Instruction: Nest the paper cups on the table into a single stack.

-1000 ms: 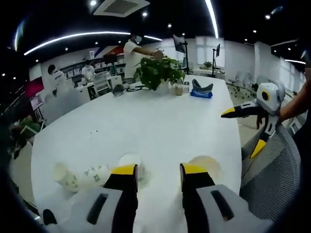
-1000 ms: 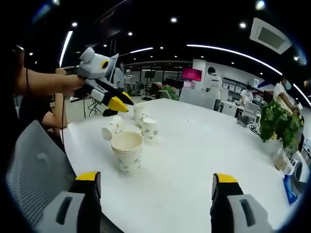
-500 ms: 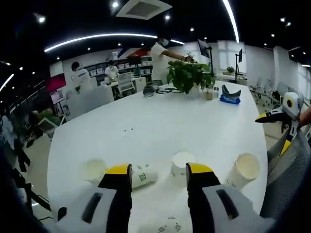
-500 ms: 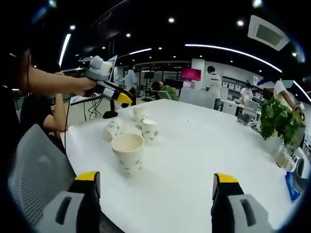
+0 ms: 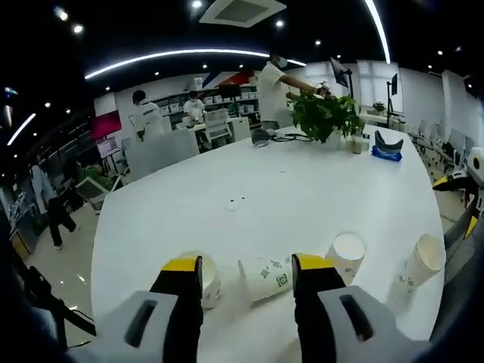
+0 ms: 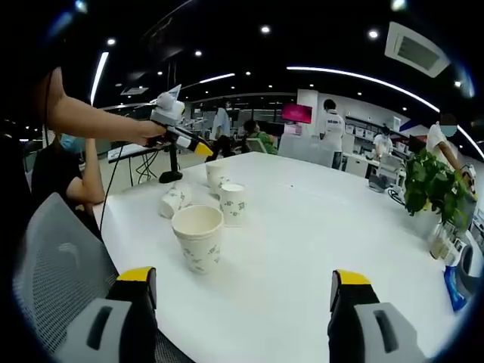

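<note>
Right gripper [image 6: 240, 291] fingers spread wide, empty. Four paper cups [image 6: 198, 238] on bench [image 6: 318, 227], one tipped. Left gripper [image 6: 181, 134] hovering behind.

Four cups sit on the desk [image 6: 318, 227] near its chair-side end. Taking the nearest cup [image 6: 198, 238] as landmark: a second cup [image 6: 232, 203] stands behind it, a third [image 6: 216, 175] farther back, and a tipped cup [image 6: 172, 201] lies behind-left. The plant [image 6: 431, 189] stands far right.

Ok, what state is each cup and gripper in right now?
Nearest cup: upright, empty, separate.
Middle cup: upright, not nested.
Far cup: upright, not nested.
Tipped cup: on its side.
Left gripper: over the cups, holding nothing.
Right gripper: open, empty.
</note>
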### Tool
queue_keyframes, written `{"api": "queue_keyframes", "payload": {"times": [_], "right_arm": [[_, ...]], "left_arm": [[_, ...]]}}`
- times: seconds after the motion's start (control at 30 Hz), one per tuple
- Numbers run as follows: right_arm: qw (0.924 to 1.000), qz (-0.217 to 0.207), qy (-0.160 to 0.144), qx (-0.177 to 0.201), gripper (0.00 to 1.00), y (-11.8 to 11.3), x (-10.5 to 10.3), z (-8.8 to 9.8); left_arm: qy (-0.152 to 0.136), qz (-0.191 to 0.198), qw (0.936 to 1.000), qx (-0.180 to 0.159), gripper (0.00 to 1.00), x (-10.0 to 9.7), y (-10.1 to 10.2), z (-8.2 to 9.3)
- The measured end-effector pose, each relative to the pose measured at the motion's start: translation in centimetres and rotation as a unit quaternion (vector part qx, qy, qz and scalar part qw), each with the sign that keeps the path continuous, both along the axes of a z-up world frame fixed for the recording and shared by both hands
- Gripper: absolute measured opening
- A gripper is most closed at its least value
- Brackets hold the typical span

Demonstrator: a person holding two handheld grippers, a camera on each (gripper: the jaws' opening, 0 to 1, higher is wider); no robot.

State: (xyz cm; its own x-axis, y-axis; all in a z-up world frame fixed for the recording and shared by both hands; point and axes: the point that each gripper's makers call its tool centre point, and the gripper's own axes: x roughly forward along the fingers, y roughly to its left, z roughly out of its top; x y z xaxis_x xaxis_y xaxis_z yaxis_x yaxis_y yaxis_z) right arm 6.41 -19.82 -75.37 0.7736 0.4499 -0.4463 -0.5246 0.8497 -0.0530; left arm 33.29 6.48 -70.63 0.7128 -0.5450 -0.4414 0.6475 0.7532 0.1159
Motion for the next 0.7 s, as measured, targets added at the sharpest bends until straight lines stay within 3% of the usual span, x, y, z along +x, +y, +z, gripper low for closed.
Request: {"api": "queue_keyframes", "payload": {"times": [0.4, 0.57, 0.7], "right_arm": [[1.0000, 0.000, 0.000, -0.004, 0.96, -0.1, 0.0, -0.2], [1.0000, 0.001, 0.001, -0.006, 0.95, -0.1, 0.0, -0.3], [0.9999, 0.005, 0.007, -0.009, 0.95, 0.0, -0.2, -0.5]], "left_arm": [[0.040, 0.010, 0.9987, 0.029, 0.47, 3.0, 0.8, -3.9], [0.081, 0.048, 0.9956, -0.001, 0.37, 4.1, 1.2, -5.4], [0.083, 0.056, 0.9950, 0.001, 0.31, 4.1, 1.4, -5.4]]}}
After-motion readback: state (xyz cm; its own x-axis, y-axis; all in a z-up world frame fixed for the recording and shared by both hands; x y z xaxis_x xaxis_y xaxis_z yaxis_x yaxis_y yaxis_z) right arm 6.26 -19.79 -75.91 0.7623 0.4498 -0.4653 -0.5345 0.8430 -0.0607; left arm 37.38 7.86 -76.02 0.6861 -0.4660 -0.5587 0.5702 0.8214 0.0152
